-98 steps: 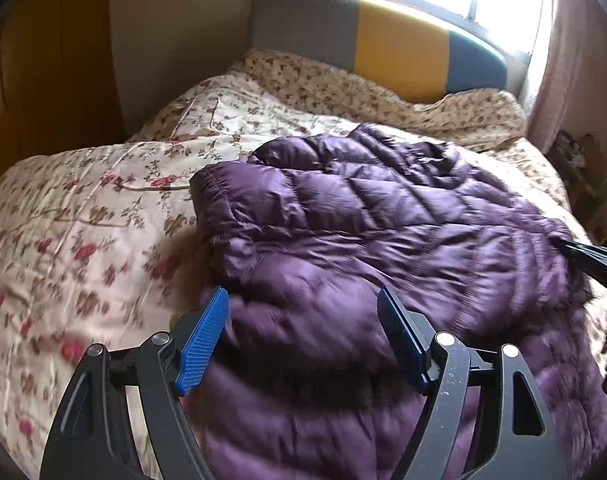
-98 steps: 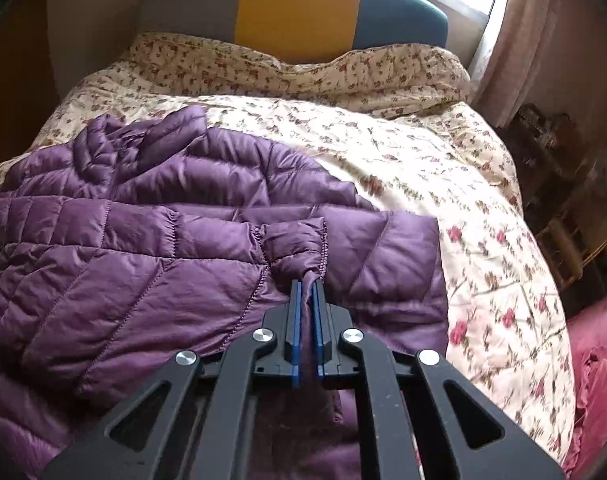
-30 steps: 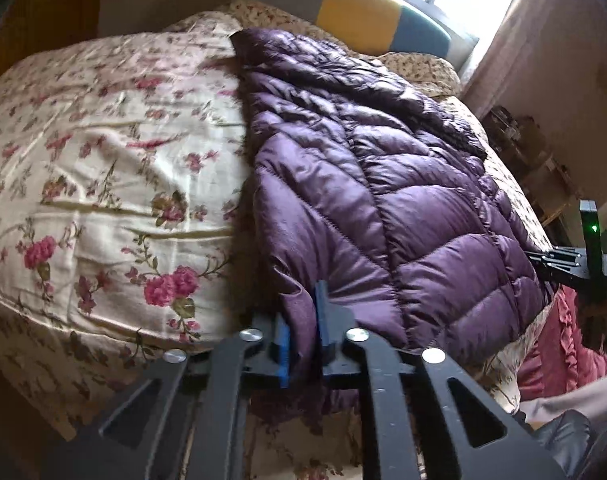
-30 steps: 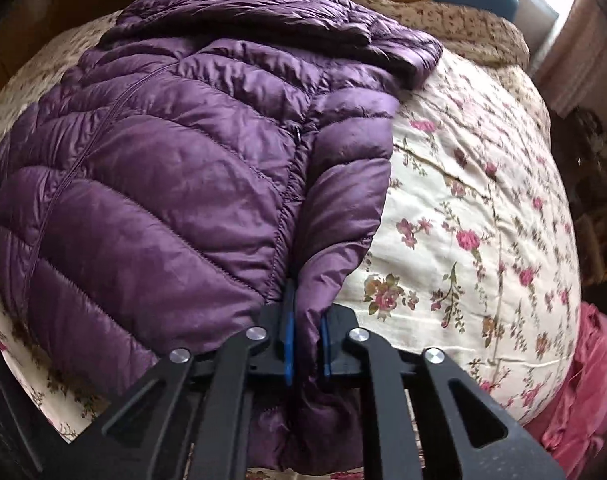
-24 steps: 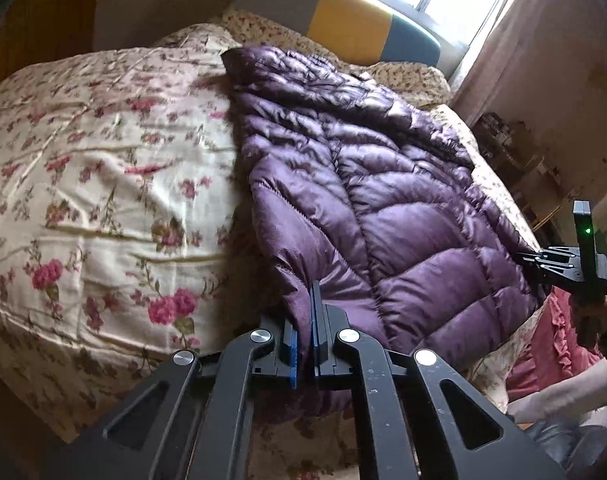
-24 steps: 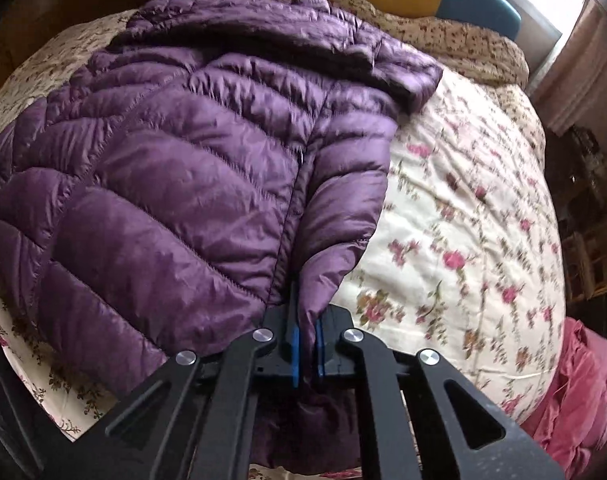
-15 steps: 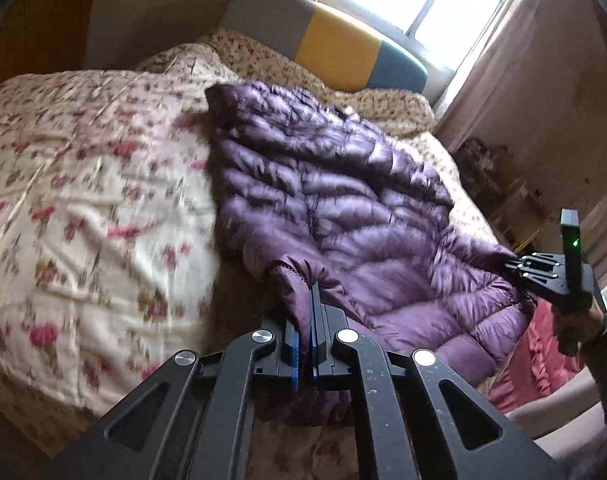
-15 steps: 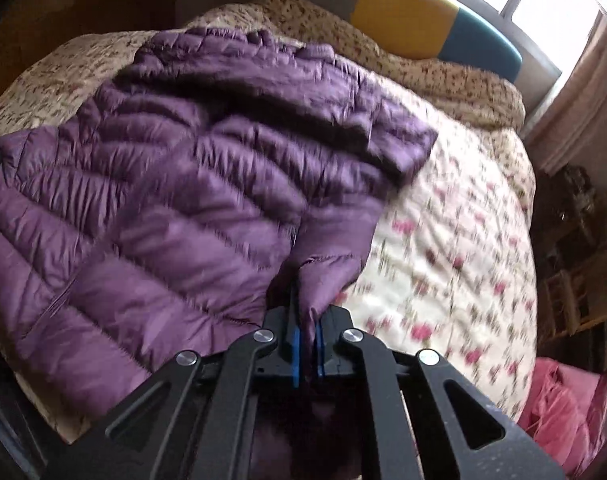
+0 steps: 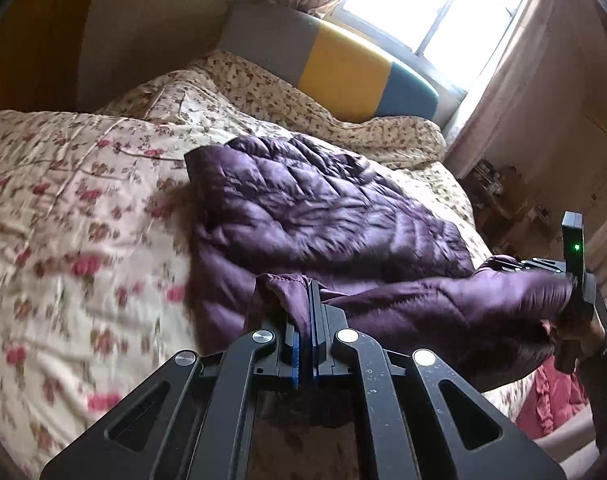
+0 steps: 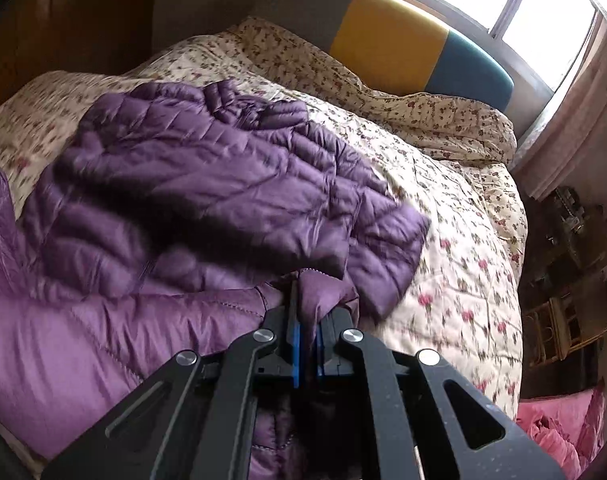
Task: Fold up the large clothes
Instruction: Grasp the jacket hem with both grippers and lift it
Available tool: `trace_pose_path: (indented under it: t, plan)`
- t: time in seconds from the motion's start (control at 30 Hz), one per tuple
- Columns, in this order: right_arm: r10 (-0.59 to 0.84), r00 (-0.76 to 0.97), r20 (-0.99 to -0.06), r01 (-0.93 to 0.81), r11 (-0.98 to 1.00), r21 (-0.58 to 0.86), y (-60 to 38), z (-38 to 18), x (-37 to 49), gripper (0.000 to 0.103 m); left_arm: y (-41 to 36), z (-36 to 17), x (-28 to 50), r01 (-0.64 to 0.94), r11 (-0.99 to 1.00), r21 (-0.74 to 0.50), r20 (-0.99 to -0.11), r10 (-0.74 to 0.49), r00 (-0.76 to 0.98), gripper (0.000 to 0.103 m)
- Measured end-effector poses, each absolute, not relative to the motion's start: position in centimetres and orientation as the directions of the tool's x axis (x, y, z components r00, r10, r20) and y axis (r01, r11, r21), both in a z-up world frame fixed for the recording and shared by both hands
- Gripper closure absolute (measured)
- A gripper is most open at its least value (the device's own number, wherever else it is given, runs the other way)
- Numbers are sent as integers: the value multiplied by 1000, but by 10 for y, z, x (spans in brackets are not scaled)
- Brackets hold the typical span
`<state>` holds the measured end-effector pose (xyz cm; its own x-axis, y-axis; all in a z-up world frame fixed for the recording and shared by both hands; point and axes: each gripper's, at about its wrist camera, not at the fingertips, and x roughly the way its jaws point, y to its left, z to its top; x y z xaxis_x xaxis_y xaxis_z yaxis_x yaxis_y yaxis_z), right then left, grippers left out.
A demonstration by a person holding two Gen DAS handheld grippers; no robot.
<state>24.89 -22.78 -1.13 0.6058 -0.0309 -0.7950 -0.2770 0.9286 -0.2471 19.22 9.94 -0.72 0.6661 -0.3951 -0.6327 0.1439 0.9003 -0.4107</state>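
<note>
Daylight from the window [image 9: 443, 4] falls over a bed dressed in a floral quilt [image 9: 75, 216], with a grey, yellow and blue headboard [image 9: 331, 60] at its far end, and the headboard serves as the landmark. A purple puffer jacket [image 9: 315, 216] lies on the quilt with its long axis running from the foot of the bed toward the headboard; its far end, bunched and wrinkled, sits short of the floral pillow roll [image 10: 435, 120] below the headboard. The near hem is raised off the quilt at both corners. The left gripper [image 9: 306, 344] is clamped tight on a pinch of purple fabric at one hem corner, and the right gripper [image 10: 308, 344] is likewise closed on the other, with the hem stretched between them. Both tongs stand at the end farthest from the headboard, about equally near the jacket, so the fold probably calls for carrying the hem straight toward the headboard over the body. The jacket is glossy, quilted in slanting channels, plump and slippery-looking, so it may slide or spring open.
</note>
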Motion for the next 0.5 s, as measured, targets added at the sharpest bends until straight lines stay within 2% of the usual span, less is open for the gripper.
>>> trace_pose_path:
  t: [0.27, 0.5]
  plan:
    - [-55, 565, -823, -192, 962, -196, -240, -23, 331, 99, 108, -10, 267, 85, 914, -398, -662, -349, 663, 99]
    - [-56, 543, -838, -159, 973, -168, -250, -33, 369, 99, 111, -18, 314, 40, 925, -378, -694, -312, 649, 100]
